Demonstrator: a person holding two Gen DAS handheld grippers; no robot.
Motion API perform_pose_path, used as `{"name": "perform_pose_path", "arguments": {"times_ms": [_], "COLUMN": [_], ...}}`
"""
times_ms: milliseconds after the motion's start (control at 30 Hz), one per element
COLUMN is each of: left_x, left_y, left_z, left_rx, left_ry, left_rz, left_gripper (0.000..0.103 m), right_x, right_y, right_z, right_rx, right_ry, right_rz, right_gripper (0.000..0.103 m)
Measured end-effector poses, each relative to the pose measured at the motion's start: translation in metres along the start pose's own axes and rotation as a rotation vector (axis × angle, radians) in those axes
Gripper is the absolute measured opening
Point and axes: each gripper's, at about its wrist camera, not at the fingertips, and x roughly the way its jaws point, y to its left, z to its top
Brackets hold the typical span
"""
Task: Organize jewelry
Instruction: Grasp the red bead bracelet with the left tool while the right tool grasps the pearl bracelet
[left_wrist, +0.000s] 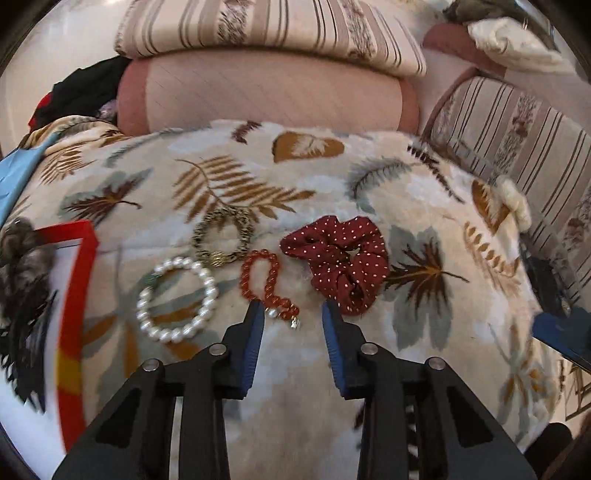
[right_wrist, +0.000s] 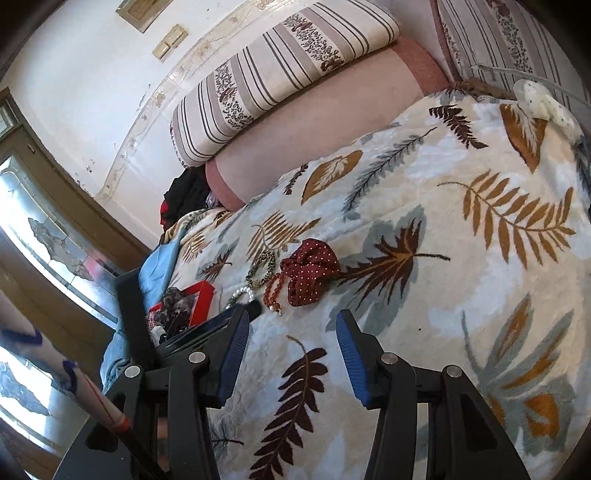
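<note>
The right gripper (right_wrist: 291, 325) hangs over a leafy blanket (right_wrist: 461, 258) w/ its blue fingers (right_wrist: 352, 354) apart & nothing between them. Farther off lie a dark red dotted scrunchie (right_wrist: 308, 271), an orange bead bracelet (right_wrist: 272, 291), a pearl bracelet (right_wrist: 242, 293) & a speckled ring bracelet (right_wrist: 263, 268), all close together. A red box (right_wrist: 201, 295) sits at the left.

We see a soft, fuzzy cloth blanket (left_wrist: 295, 177) with leaves on it. At ten o'clock from our blue ribbed rubber pads (left_wrist: 255, 332) lies a shiny, smooth pearl bracelet (left_wrist: 176, 299). The red bead bracelet (left_wrist: 264, 284) looks glossy. The dotted scrunchie (left_wrist: 343, 258) is matt cloth.
</note>
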Motion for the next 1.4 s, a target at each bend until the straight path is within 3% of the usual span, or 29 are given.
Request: {"name": "perform_pose_path", "arguments": {"times_ms": [133, 200, 267, 467, 600, 767, 1100, 1400], "left_x": [0.029, 0.044, 0.044, 0.009, -0.040, -0.071, -0.086, -0.087], "left_y": [-0.009, -0.007, -0.002, 0.015, 0.030, 0.054, 0.090, 0.101], "left_z": [0.007, 0.009, 0.008, -0.003, 0.000, 0.011, 0.019, 0.020], "left_rx": [0.032, 0.025, 0.014, -0.019, -0.068, -0.143, -0.184, -0.196], "left_ry": [0.050, 0.084, 0.073, 0.034, -0.050, -0.120, -0.175, -0.184], "left_rz": [0.045, 0.085, 0.093, 0.065, 0.029, 0.011, 0.023, 0.024], "left_gripper": [0.023, 0.011, 0.008, 0.007, 0.007, 0.007, 0.007, 0.007], "right_x": [0.000, 0.001, 0.001, 0.000, 0.003, 0.019, 0.090, 0.193], "right_y": [-0.002, -0.004, -0.005, -0.007, -0.002, 0.007, 0.057, 0.083], "right_z": [0.000, 0.000, 0.001, 0.001, -0.002, -0.009, -0.002, 0.010], "right_rx": [0.010, 0.019, 0.024, 0.044, 0.026, -0.005, -0.089, -0.147], "right_ry": [0.009, 0.016, 0.017, 0.020, 0.028, 0.080, 0.210, 0.319], "right_rz": [0.024, 0.036, 0.037, 0.047, 0.034, 0.017, 0.056, -0.077], "right_gripper": [0.053, 0.053, 0.053, 0.053, 0.053, 0.053, 0.053, 0.036]}}
